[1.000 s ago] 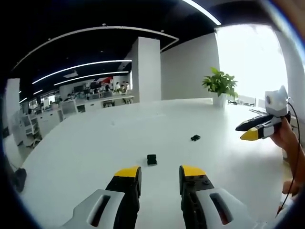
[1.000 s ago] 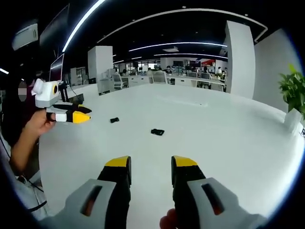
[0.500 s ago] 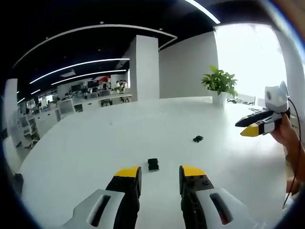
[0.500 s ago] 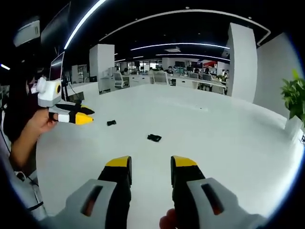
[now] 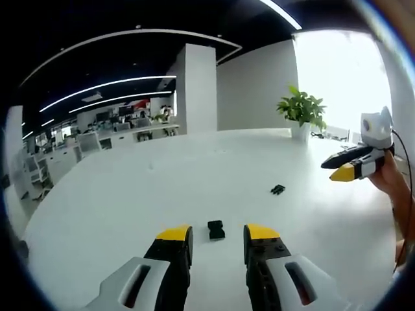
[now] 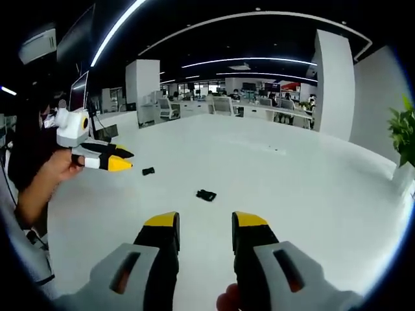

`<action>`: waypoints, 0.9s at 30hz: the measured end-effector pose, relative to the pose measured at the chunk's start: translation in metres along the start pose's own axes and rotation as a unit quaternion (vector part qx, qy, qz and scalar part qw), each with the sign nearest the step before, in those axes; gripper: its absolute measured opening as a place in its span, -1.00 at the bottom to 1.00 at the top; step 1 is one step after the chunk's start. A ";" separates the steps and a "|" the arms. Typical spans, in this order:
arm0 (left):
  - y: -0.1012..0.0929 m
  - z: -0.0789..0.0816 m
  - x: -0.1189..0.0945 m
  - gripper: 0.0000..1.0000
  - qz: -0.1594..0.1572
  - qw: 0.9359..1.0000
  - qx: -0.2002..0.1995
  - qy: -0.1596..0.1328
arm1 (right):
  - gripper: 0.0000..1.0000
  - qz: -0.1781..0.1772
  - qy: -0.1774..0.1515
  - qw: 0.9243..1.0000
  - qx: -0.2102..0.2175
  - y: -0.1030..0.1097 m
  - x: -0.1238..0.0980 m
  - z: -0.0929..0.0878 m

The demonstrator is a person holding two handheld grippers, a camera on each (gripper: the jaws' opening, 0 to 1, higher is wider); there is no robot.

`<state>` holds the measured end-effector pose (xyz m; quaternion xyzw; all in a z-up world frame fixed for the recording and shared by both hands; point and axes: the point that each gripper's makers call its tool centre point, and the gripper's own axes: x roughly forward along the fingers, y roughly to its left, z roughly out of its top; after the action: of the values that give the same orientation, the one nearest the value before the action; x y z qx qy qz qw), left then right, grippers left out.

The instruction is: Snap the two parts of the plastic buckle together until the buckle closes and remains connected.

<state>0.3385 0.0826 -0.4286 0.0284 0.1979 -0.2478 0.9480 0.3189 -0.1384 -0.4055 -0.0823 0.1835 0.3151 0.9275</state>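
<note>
Two small black buckle parts lie apart on the white table. In the left gripper view, one part (image 5: 216, 229) rests just beyond the open left gripper (image 5: 215, 234), between its yellow tips. The other part (image 5: 277, 190) lies farther off to the right. At that view's right edge the right gripper (image 5: 342, 170) hovers in a hand, its tips nearly together. In the right gripper view, one part (image 6: 206, 195) lies ahead of the open right gripper (image 6: 205, 222), and the other part (image 6: 148, 171) sits farther left, near the left gripper (image 6: 121, 160).
The white table (image 5: 130, 194) is broad and round-edged. A potted plant (image 5: 300, 111) stands at its far side near a bright window. Office desks and a white pillar (image 5: 194, 91) fill the background. The person's hand and forearm (image 6: 39, 188) show at the left.
The left gripper has moved forward, so the nearer buckle part now lies right at its tips. The right gripper has also drawn closer to its part. Neither buckle part has moved on the table.
</note>
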 end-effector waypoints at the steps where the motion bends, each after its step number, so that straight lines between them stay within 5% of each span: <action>1: 0.000 0.000 0.001 -0.37 0.000 1.000 0.001 0.002 | -0.35 0.001 -0.001 1.000 0.000 -0.001 0.000 0.001; 27: 0.005 -0.011 0.027 -0.45 0.002 0.999 0.001 0.036 | -0.37 0.014 0.004 1.000 -0.012 -0.010 0.020 0.011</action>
<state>0.3581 0.0761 -0.4496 0.0386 0.2320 -0.2446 0.9407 0.3426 -0.1328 -0.4029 -0.0920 0.1849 0.3296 0.9213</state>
